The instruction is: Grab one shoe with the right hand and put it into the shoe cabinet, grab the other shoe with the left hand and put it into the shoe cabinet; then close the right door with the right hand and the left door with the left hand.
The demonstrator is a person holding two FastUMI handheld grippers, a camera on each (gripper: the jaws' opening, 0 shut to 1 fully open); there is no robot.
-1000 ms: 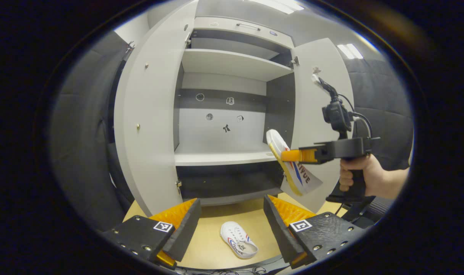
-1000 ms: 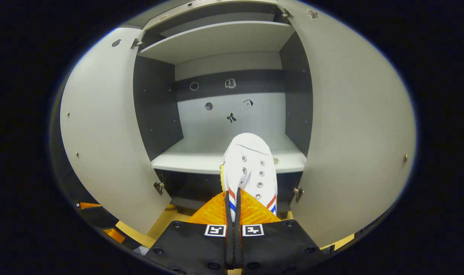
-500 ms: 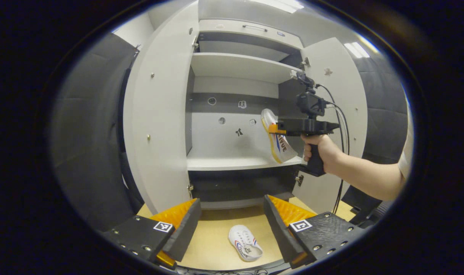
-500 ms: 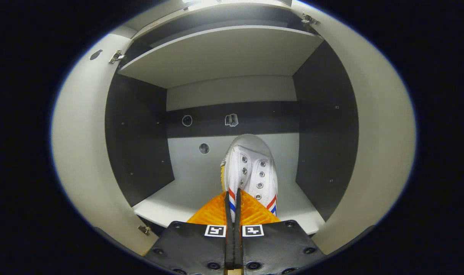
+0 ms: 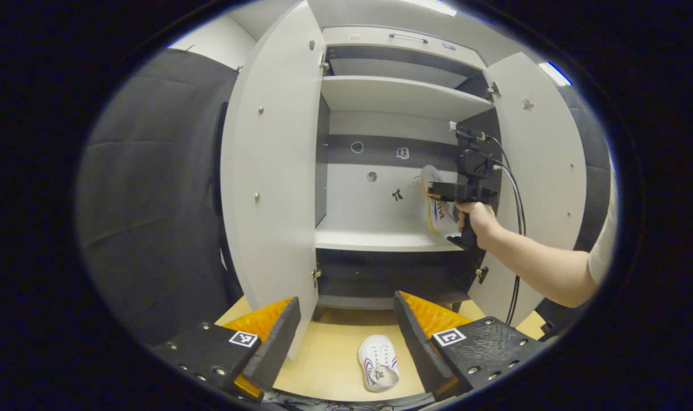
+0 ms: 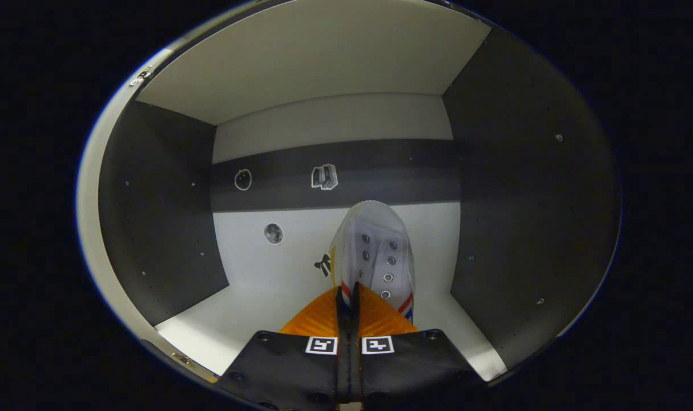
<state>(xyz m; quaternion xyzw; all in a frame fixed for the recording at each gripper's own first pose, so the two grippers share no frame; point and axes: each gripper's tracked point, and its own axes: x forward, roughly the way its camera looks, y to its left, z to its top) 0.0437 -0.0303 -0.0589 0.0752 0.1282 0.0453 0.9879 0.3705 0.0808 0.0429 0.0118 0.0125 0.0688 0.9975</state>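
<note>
One white shoe is held clamped between the closed fingers of the right gripper, inside the shoe cabinet above its middle shelf. The second shoe is laid on the wooden floor, seen between the spread, empty fingers of the left gripper. Both doors are swung open.

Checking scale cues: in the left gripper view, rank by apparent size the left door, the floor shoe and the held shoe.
1. Left door, by far.
2-3. Floor shoe and held shoe look alike; the held one is farther off, so no ranking.
</note>
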